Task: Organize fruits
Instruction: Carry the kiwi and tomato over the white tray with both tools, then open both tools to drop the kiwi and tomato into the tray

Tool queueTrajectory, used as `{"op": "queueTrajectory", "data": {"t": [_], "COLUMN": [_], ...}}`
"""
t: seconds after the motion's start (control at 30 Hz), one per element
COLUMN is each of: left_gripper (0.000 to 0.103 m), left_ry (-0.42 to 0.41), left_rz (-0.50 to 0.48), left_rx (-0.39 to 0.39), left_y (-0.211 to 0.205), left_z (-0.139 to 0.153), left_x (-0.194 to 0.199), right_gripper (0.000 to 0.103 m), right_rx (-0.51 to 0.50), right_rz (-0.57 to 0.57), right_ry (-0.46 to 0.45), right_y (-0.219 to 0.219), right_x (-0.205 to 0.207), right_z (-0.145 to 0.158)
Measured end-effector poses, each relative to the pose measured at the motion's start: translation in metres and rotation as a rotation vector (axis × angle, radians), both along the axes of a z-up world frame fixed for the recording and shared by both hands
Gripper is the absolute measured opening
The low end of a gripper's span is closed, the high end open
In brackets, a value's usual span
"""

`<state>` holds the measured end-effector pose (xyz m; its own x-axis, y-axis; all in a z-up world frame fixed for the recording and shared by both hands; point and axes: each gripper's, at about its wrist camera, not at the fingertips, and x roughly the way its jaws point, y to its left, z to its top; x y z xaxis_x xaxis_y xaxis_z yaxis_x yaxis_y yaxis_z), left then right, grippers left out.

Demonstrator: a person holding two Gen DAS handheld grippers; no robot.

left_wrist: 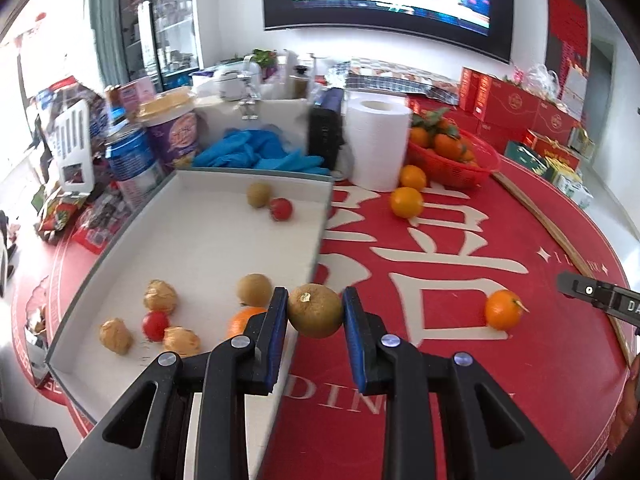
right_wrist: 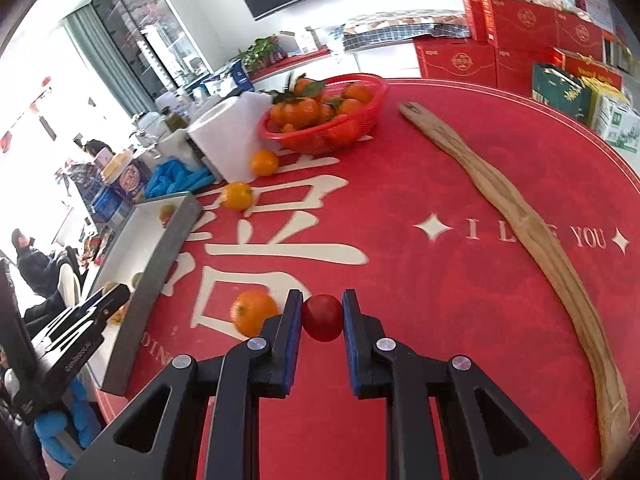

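Two handheld grippers work over a round table covered by a red mat (right_wrist: 440, 200) with large cream characters. The left gripper (left_wrist: 315, 312) pinches a brownish-green round fruit (left_wrist: 316, 311) between its blue pads, holding it just above the right wall of a shallow white box (left_wrist: 200, 248). The right gripper (right_wrist: 321, 316) pinches a small red fruit (right_wrist: 322, 317) between its pads, above the mat.

Inside the white box lie several pieces: a brownish round fruit (left_wrist: 258, 194) touching a small red one (left_wrist: 281, 209) near the far wall, and, nearer the camera, three walnuts (left_wrist: 160, 297), another small red fruit (left_wrist: 155, 325), a second brown-green fruit (left_wrist: 254, 289) and an orange (left_wrist: 244, 320) partly hidden behind the left gripper's finger.

On the mat, one loose orange (right_wrist: 254, 312) sits just left of the right gripper. Two more oranges (right_wrist: 237, 196) lie near a white paper roll (right_wrist: 224, 140) at the far side. Beside the roll stands a red mesh basket (right_wrist: 352, 128) heaped with leafy tangerines. A long curved strip of wood (right_wrist: 520, 220) lies along the mat's right edge.

Blue gloves (left_wrist: 256, 152), cans and cartons crowd the area behind the box. Red gift boxes (right_wrist: 520, 20) are stacked beyond the table.
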<state>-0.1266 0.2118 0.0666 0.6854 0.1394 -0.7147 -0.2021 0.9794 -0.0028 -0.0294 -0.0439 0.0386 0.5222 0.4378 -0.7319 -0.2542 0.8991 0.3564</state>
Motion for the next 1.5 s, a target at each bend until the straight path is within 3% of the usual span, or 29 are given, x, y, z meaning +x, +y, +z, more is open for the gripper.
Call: {"op": "queueTrajectory", "data": {"t": [0.57, 1.0, 1.5], "left_gripper": [0.03, 0.03, 0.03], "left_ry": [-0.004, 0.031, 0.031], "left_rz": [0.164, 0.226, 0.219], "left_rx": [-0.027, -0.038, -0.045], "left_y": [0.08, 0.107, 0.107], "left_z": [-0.01, -0.03, -0.031], "left_x": [-0.015, -0.015, -0.013], "right_gripper": [0.021, 0.021, 0.021], "right_rx": [-0.027, -0.058, -0.085], "right_rz": [0.24, 0.372, 0.375], "right_ry": [-0.026, 0.001, 0.049], "right_y": [0.13, 0.235, 0.272], "right_x": [0.006, 0.02, 0.043], "right_z": [0.027, 0.018, 0.002]}}
